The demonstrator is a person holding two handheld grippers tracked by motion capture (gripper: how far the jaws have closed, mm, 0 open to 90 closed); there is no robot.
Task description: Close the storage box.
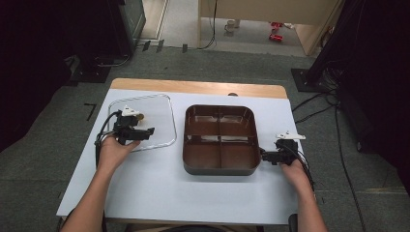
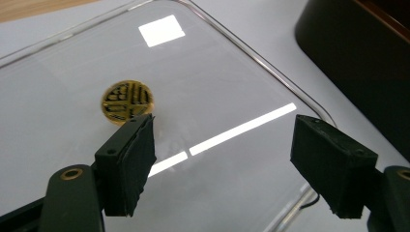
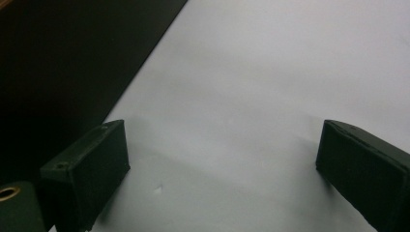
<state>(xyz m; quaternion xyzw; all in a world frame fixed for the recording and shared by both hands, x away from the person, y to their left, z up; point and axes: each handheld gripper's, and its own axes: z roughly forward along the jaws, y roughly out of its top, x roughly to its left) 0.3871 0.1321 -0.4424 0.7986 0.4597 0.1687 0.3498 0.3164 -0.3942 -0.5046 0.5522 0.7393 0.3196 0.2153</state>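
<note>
Clear lid (image 1: 159, 123), a flat transparent sheet with rounded corners, lies on the left part of the white bench (image 1: 159, 188), just beside the brown tray. On it sits a small round gold seal (image 1: 139, 116) with a dark pattern, toward the lid's left half; in the left gripper view the gold seal (image 2: 127, 101) lies just beyond the tip of one pad, and bright ceiling lights reflect off the clear lid (image 2: 232, 87).

Over the lid's near left part hangs the left claw (image 1: 147, 131), held in the person's left hand (image 1: 112, 152). Its jaws stand wide apart with nothing between them, and the left claw (image 2: 222, 164) looks down on the lid's surface.

At mid bench sits the brown tray (image 1: 186, 145), squarish with rounded corners and split by a cross of walls into four compartments; all four look bare. A dark corner of the brown tray (image 2: 358, 53) shows at the upper right of the left gripper view.

At the tray's near right corner is the right claw (image 1: 264, 155), held in the right hand (image 1: 295, 171) and pointing at the tray's outer wall. The right claw (image 3: 222, 169) has its jaws well apart over bare bench (image 3: 270, 77), with the brown tray (image 3: 63, 72) dark along the left.
</note>
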